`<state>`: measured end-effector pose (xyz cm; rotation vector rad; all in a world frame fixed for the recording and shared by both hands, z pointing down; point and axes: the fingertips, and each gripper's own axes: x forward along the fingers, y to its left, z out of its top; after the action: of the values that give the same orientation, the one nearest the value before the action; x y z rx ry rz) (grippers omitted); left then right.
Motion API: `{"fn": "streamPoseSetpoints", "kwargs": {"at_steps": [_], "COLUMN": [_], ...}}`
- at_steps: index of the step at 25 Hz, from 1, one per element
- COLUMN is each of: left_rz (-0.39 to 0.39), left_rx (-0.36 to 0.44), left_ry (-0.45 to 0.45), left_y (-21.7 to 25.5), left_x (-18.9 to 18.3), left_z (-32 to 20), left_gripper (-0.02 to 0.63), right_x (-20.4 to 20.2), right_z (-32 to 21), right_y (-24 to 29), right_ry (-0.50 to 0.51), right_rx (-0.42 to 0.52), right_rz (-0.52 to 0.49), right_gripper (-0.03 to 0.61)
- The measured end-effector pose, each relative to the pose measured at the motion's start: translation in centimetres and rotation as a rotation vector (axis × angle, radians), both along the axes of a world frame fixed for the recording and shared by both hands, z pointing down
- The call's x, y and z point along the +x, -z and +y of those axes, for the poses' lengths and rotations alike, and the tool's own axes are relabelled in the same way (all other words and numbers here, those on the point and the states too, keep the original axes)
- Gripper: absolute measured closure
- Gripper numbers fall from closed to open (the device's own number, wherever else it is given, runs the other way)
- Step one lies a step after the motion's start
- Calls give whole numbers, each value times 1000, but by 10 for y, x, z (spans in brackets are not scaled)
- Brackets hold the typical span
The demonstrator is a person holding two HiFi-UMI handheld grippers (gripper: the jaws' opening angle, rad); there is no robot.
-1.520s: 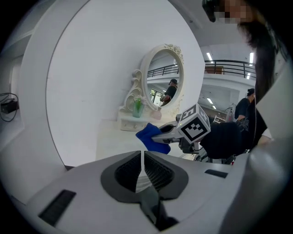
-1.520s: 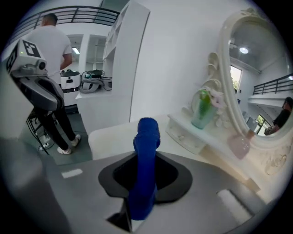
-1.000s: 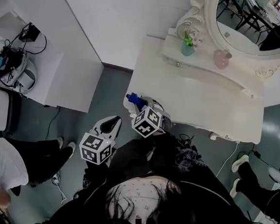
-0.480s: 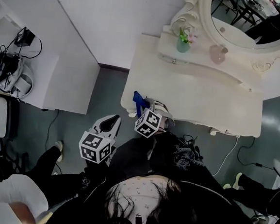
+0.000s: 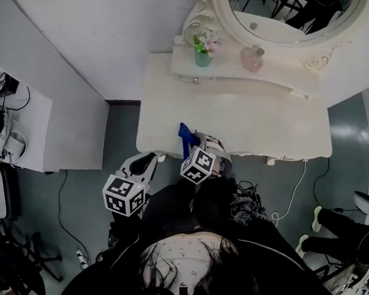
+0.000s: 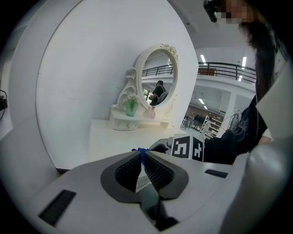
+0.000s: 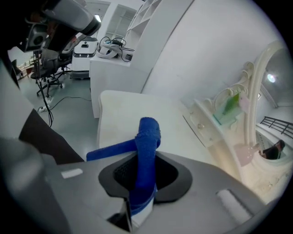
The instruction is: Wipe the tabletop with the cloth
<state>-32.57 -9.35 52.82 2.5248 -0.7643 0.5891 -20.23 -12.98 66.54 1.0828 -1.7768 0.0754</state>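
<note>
Your right tongs (image 7: 145,176) are closed tight on the blue cloth (image 7: 147,137). The cloth sticks up out of them in a thick roll, and one loose end hangs off to the side. Your left tongs (image 6: 142,170) are pressed together at the tips with nothing in them. They hang low over the floor, off the left front corner of the worktop (image 5: 238,126). In the head view the cloth is right at the front edge of the white worktop, near its left corner. I cannot tell if it touches the top yet. I think the wiping is only about to start, since almost all of the top lies ahead of the cloth. To do it well, tip the right tongs down so the fat part of the cloth lies flat on the top, not just its tip. Press softly and squeeze firmly, or the cloth may slip out. Go in long rows from the left side to the right, each row a bit further in. Slow down near the back, where a little shelf (image 5: 267,79) holds a green vase (image 5: 202,52) and a pink bottle (image 5: 251,58) under the mirror (image 5: 279,17). A bump could knock them over. Hold the left tongs out of the way so they do not hit the edge.
</note>
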Motion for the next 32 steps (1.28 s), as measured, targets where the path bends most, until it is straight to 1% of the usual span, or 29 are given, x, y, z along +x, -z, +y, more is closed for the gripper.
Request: {"fn": "streamPoseSetpoints", "kwargs": {"at_steps": [3, 8, 16, 19, 22, 28, 32], "left_rz": [4, 0, -4, -5, -2, -19, -22], "left_rx": [-6, -10, 11, 20, 28, 33, 33], "left_ry": [-49, -106, -166, -196, -247, -354, -377], "left_y": [-2, -6, -2, 1, 5, 8, 8], "left_x": [22, 55, 120, 153, 192, 281, 318], "left_z": [2, 3, 4, 6, 12, 49, 50], "left_gripper": [612, 612, 612, 612, 612, 612, 612], "right_x": [38, 97, 193, 236, 282, 392, 446], "right_z": [8, 22, 50, 64, 79, 130, 149], "right_y": [0, 0, -3, -6, -7, -4, -4], "right_ry": [-72, -166, -251, -295, -356, -491, -550], "right_rx": [0, -6, -19, -31, -34, -28, -32], "right_rz": [14, 29, 74, 89, 97, 89, 97], "right_gripper": [505, 505, 505, 505, 505, 505, 505]}}
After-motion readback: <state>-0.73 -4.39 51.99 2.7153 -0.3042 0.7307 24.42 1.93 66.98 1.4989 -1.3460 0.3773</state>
